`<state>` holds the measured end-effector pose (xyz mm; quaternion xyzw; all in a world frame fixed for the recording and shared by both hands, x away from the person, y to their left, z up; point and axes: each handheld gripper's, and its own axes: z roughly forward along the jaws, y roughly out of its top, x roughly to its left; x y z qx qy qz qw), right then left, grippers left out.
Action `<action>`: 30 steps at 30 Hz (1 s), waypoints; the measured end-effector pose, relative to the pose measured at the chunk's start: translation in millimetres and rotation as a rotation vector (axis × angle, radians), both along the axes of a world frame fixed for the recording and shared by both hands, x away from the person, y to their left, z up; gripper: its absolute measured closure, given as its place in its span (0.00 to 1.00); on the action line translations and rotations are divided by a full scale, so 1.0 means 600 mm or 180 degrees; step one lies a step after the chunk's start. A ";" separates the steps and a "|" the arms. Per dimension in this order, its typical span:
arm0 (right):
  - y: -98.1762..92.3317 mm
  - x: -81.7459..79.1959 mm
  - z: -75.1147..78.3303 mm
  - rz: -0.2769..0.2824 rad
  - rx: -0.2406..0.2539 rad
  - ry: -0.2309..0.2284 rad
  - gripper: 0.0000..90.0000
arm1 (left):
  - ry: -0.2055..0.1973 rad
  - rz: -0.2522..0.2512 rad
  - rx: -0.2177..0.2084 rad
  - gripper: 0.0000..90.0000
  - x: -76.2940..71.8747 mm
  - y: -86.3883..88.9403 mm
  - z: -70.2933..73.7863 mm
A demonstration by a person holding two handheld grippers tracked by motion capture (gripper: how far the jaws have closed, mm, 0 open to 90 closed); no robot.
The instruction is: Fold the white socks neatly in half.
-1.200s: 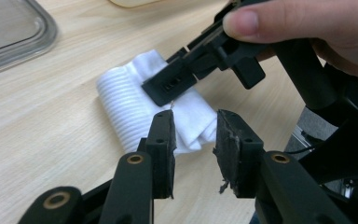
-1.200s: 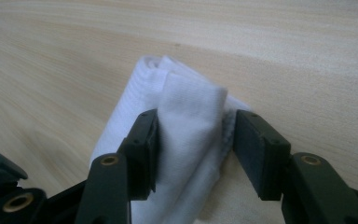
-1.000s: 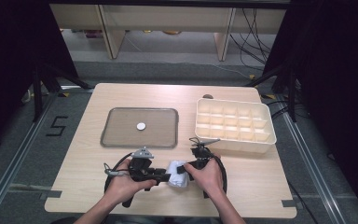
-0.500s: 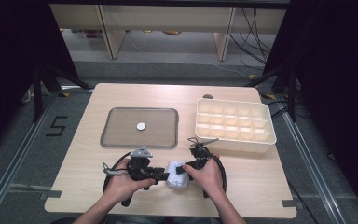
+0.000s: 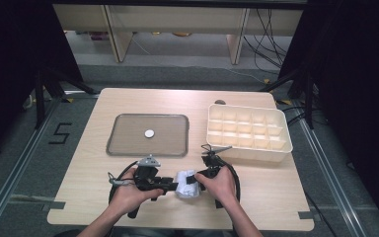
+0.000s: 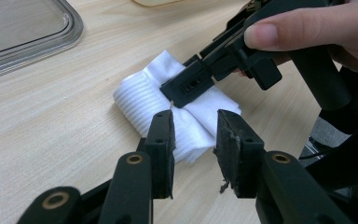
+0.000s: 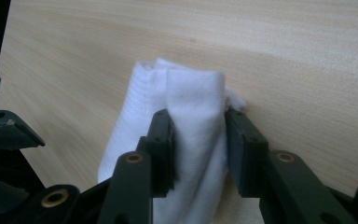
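Jaws of the right gripper [image 7: 198,140], just closing, pinch the white cloth [image 7: 186,121]; left gripper [image 6: 193,140] jaws stand apart.

- A wooden table [image 5: 103,197] stands on a grey floor [image 5: 29,148].
- A grey tray [image 5: 123,143] lies left of centre, with a small white disc [image 5: 149,133] in its middle.
- A cream compartment box [image 5: 249,148] sits at the right.
- A "5" mark [image 5: 59,133] is on the floor at left.
- Shelves [image 5: 177,19] and cables [image 5: 266,34] are at the far side.
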<state>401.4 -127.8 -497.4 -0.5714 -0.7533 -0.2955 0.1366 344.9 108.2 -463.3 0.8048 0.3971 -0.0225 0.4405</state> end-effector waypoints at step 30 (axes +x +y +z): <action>-0.025 -0.022 0.038 0.0028 -0.0107 -0.0725 0.83 | -0.0344 0.0294 -0.0111 0.68 0.005 0.029 -0.020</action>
